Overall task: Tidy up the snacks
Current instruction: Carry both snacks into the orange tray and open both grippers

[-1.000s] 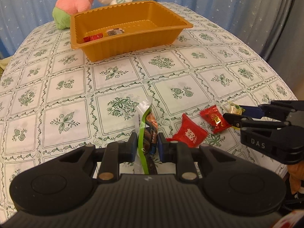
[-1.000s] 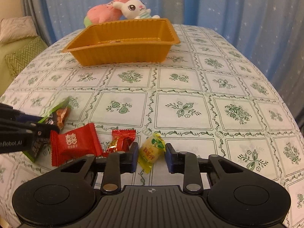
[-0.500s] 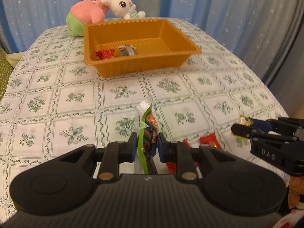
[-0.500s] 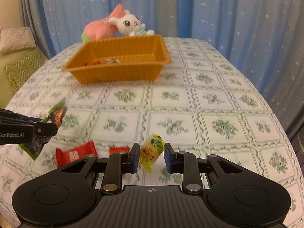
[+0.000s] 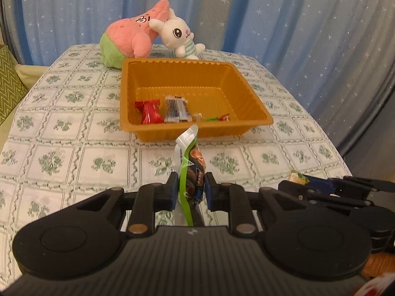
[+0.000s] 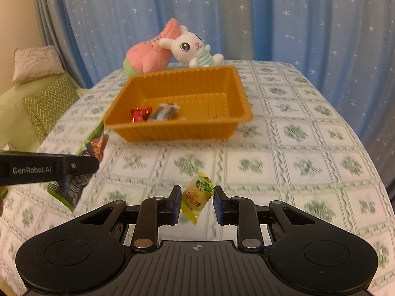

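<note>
My left gripper (image 5: 190, 189) is shut on a green snack packet (image 5: 188, 162) and holds it in the air, short of the orange tray (image 5: 256, 109). The left gripper (image 6: 81, 164) and its packet (image 6: 91, 145) also show in the right wrist view. My right gripper (image 6: 196, 201) is shut on a yellow candy (image 6: 197, 193), lifted above the tablecloth, with the orange tray (image 6: 244, 108) ahead. The tray holds a red candy (image 5: 149, 111), a striped blue-white packet (image 5: 176, 108) and small sweets (image 5: 223, 117).
Two plush toys, a pink one (image 5: 128, 42) and a white rabbit (image 5: 177, 37), lie behind the tray. A blue starred curtain (image 5: 271, 12) hangs behind the table. A green cushion (image 6: 47, 98) lies left of the table.
Both grippers have risen off the table with their snacks and moved forward towards the tray. The red candies left on the cloth have dropped out of view.
</note>
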Demonstrator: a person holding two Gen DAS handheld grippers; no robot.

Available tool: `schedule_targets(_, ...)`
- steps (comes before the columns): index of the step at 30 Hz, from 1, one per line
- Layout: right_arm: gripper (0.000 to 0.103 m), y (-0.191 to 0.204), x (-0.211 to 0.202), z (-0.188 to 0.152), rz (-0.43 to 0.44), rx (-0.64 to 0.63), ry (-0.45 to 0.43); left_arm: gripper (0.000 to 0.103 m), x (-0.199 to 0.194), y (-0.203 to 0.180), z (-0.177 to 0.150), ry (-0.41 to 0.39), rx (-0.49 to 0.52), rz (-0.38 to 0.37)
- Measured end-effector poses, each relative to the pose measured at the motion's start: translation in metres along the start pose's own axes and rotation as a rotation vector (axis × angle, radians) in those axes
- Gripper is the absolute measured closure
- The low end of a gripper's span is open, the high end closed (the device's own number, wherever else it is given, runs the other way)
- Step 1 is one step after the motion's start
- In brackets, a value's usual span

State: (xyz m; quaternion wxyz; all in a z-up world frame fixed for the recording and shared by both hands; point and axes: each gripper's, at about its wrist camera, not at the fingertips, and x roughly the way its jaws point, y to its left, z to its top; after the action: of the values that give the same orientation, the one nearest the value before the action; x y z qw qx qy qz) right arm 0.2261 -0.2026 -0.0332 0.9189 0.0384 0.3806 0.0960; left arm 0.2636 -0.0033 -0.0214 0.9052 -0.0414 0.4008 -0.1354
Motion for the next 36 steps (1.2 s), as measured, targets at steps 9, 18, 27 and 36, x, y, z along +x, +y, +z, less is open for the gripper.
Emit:
schedule_targets(9,0.075,-0.004,0.026,0.056,0.022,-0.034,-0.027,0.083,0.023,0.006,0.045,-0.022,0.018,0.014)
schedule_targets(18,0.075,-0.012,0.06,0.114,0.044,-0.03,-0.048,0.083,0.057,0.016,0.094,-0.028,0.016,0.013)
schedule_targets(27,0.075,-0.015,0.096,0.142,0.041,-0.025,-0.026,0.083,0.089,0.029,0.119,-0.018,0.004,0.036)
schedule_targets(36,0.075,-0.016,0.11,0.14,0.038,-0.023,-0.006,0.081,0.108,0.042,0.12,-0.015,-0.012,0.028)
